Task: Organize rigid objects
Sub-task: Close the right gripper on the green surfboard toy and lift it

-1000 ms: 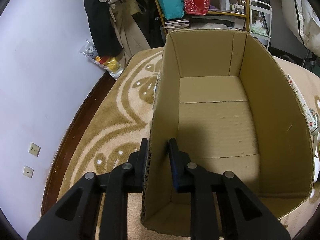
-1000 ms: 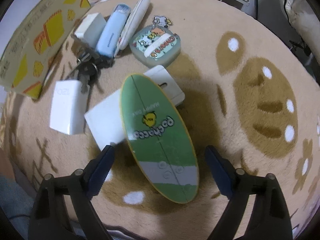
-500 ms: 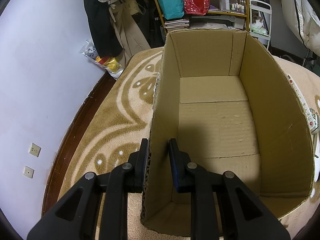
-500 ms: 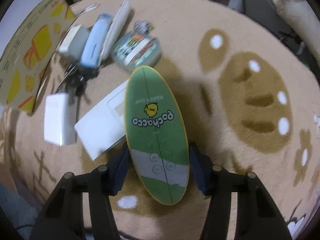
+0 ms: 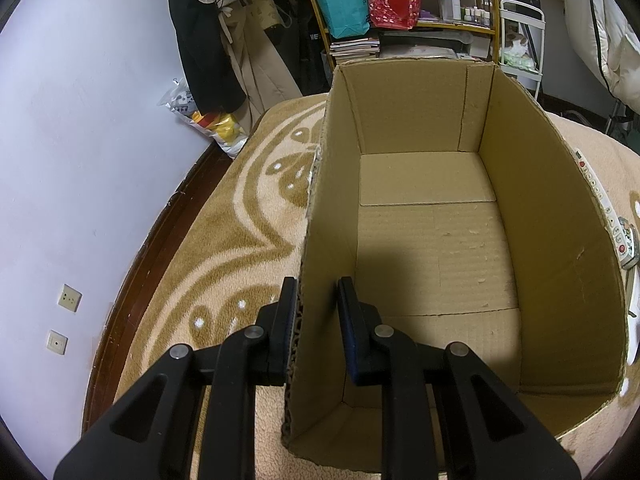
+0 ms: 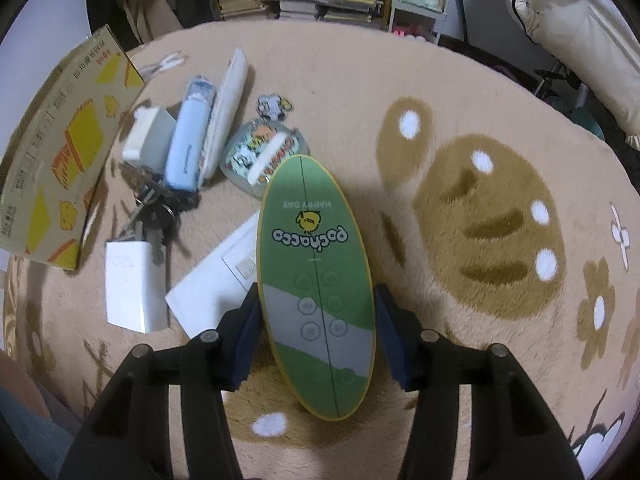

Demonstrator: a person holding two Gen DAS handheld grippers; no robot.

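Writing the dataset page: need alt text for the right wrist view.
Right claw shut on a green oval Pochacco board, above a beige patterned rug. Behind it lie white boxes, keys and a blue case.

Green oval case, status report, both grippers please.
Right gripper shut on green oval case, lifted off rug. Left gripper clamps cardboard box wall; box empty. Path to box not in view.

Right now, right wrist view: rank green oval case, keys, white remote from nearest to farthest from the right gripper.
1. green oval case: clamped in the right gripper.
2. keys: left of the case, mid-rug.
3. white remote: farthest, upper left, beside the light blue case.
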